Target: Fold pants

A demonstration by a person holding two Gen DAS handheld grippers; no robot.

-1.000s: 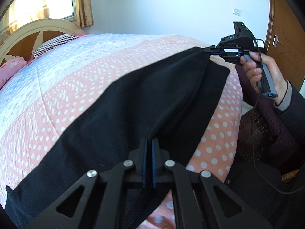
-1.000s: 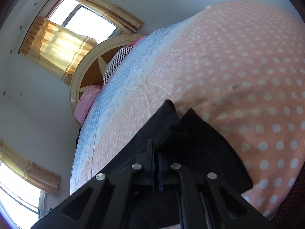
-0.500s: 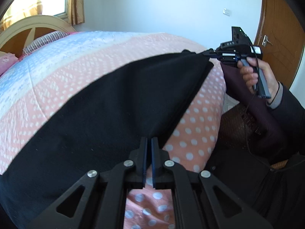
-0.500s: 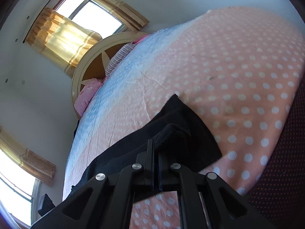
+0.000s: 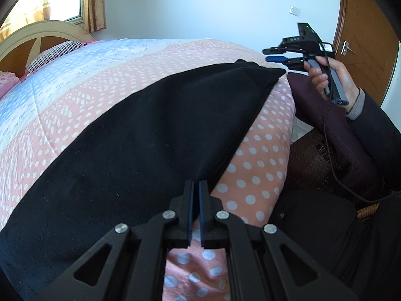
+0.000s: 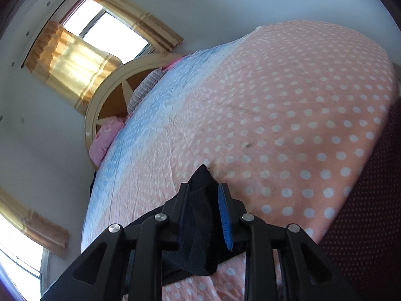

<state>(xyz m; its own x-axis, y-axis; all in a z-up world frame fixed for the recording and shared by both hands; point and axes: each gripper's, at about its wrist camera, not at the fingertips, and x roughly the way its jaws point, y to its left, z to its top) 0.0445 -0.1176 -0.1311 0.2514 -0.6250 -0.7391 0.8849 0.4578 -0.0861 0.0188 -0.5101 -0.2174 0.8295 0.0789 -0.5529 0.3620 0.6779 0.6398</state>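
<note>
Black pants (image 5: pixel 140 135) lie folded lengthwise across the pink dotted bedspread (image 5: pixel 263 150). My left gripper (image 5: pixel 196 188) sits at the near edge of the pants; its jaws stand a narrow slit apart and the bedspread shows through the gap. My right gripper (image 5: pixel 270 54) is open, lifted just above and past the far corner of the pants. In the right wrist view the right gripper (image 6: pixel 203 194) is open, with the corner of the pants (image 6: pixel 200 200) lying loose between the fingers.
A cream headboard (image 5: pixel 37 35) and pillows (image 5: pixel 52 55) are at the far left. A wooden door (image 5: pixel 366 40) stands at the right. A dark maroon cushion (image 5: pixel 333 130) on a wicker chair sits beside the bed's right edge.
The right gripper has opened and lifted off the far corner of the pants, which has dropped onto the bed. The left gripper's jaws have parted slightly at the near edge.
</note>
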